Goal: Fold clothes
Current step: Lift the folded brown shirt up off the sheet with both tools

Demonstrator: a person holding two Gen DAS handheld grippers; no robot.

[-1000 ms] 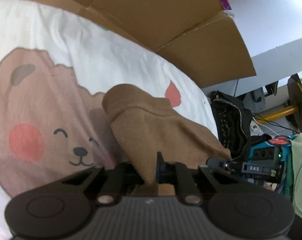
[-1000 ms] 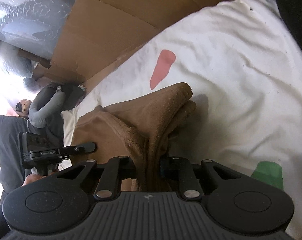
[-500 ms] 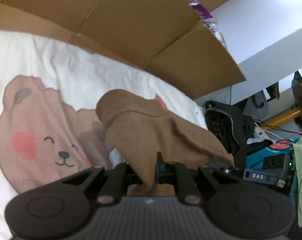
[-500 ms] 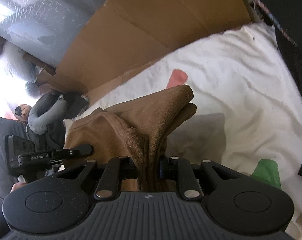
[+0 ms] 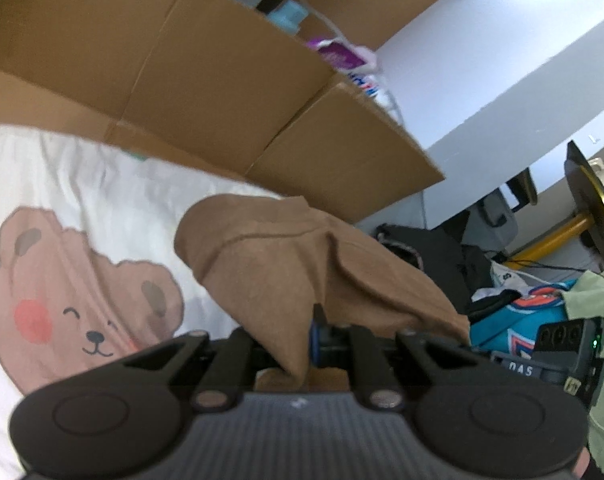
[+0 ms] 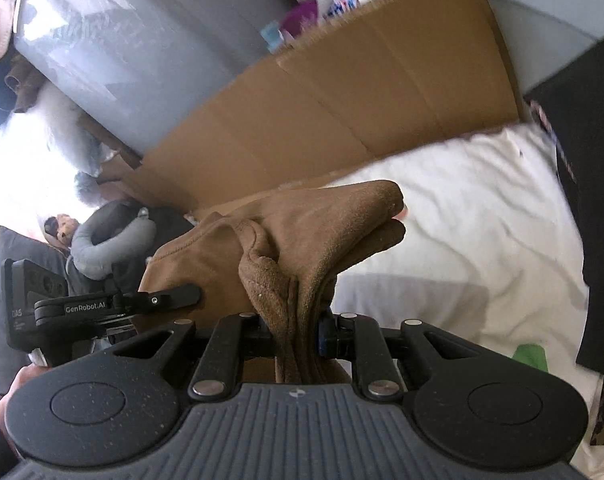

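Both tongs, left (image 5: 302, 340) marked "GenRobot.AI", right (image 6: 297, 332), pinching brown garment (image 5: 285, 264).

Cluttered home bedroom: bear-print bedsheet (image 5: 81, 208), cardboard boxes (image 5: 205, 80), clothes pile (image 5: 522, 308).

We see a bed spread with a white sheet (image 5: 101, 176), rumpled into soft creases, printed with a pink-brown bear face (image 5: 73, 300). Flattened cardboard (image 6: 342, 112) rests along its far edge; dark clothing (image 6: 598, 200) overlaps its right side.
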